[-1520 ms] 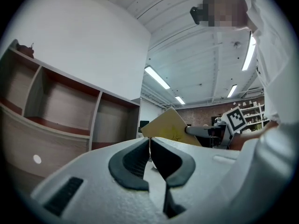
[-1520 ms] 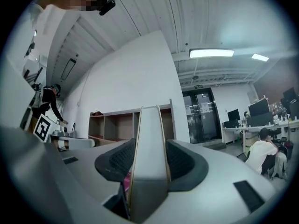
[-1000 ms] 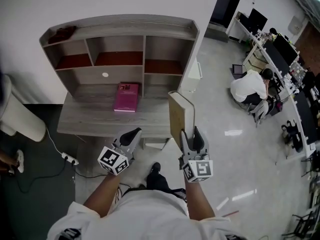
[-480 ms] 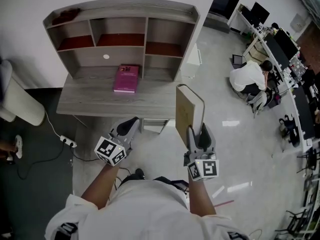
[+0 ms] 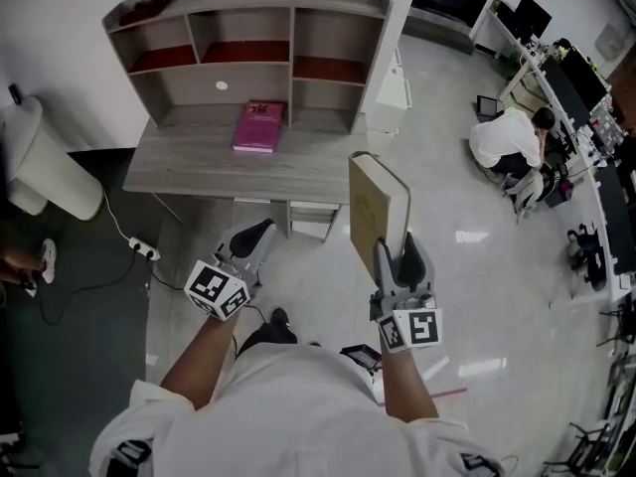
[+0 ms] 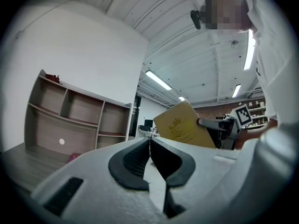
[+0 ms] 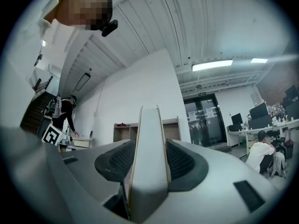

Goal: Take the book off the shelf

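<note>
Nearest first: right gripper (image 5: 396,264) clamped on the lower end of the tan book (image 5: 376,212), one pad pressed flat against each cover. Nothing else in that bite. Left gripper (image 5: 250,238) alongside, jaws drawn together on nothing, apart from the book and idle.

Book position: clear of the furniture, out over the glossy floor (image 5: 467,296), just in front of the grey desk (image 5: 199,172).

Orientation: standing on end in the jaws, long axis running up and away from the grip toward the desk, somewhat tipped. Thin edge turned to the right gripper's own camera; broad printed cover turned leftward, toward the left gripper.

Handling, as judgement: boards look stiff, so no sag and no crush risk under the pads. Probably moderate weight, nearly all of it above the grip, hence a tendency to lever sideways. Cover looks smooth, so liable to slide under a shallow bite. Best hold: deep, square across both covers, close to the spine.

Farther off: pink book (image 5: 258,125) lying flat on the desk below the cubby shelf (image 5: 248,28), untouched. Beyond, to the right, a seated person (image 5: 507,139) near the workstations.
</note>
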